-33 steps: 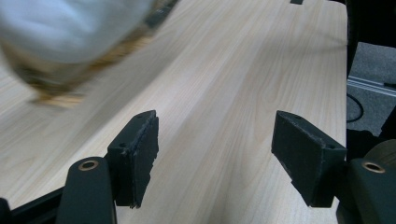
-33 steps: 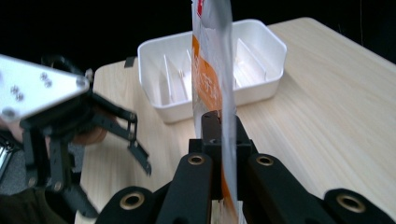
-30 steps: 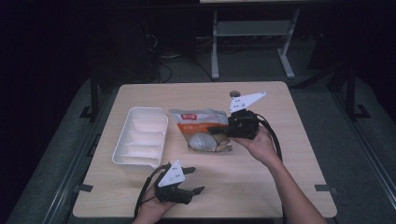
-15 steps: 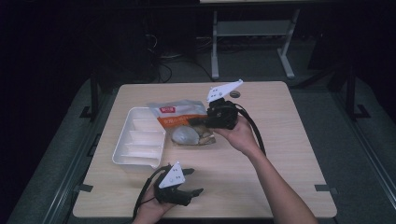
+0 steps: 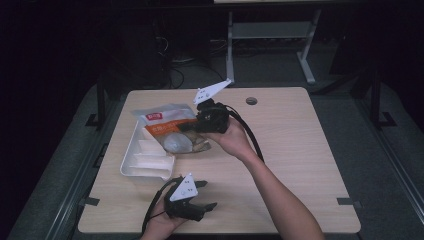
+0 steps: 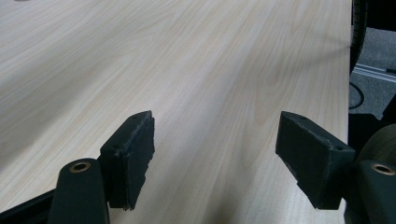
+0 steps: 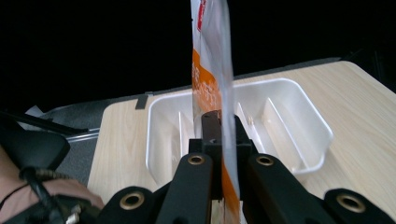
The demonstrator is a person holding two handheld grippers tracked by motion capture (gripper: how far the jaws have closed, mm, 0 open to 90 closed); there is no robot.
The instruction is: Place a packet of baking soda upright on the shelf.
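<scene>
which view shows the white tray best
The right gripper view: the white tray lies close, its dividers and rim plain, partly behind the held food pouch. The high view shows it small, the pouch overlapping it.

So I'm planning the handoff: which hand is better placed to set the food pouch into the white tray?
Right. The right gripper is shut on the food pouch, holding it over the white divided tray. The left gripper rests open at the table's near edge, with bare wood between its jaws.

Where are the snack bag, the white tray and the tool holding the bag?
snack bag (image 5: 167, 122), high view, its orange printed front.
white tray (image 7: 322, 135), right gripper view, its outer rim.
right tool (image 7: 224, 135), right gripper view, between its tips pinching the bag.
</scene>
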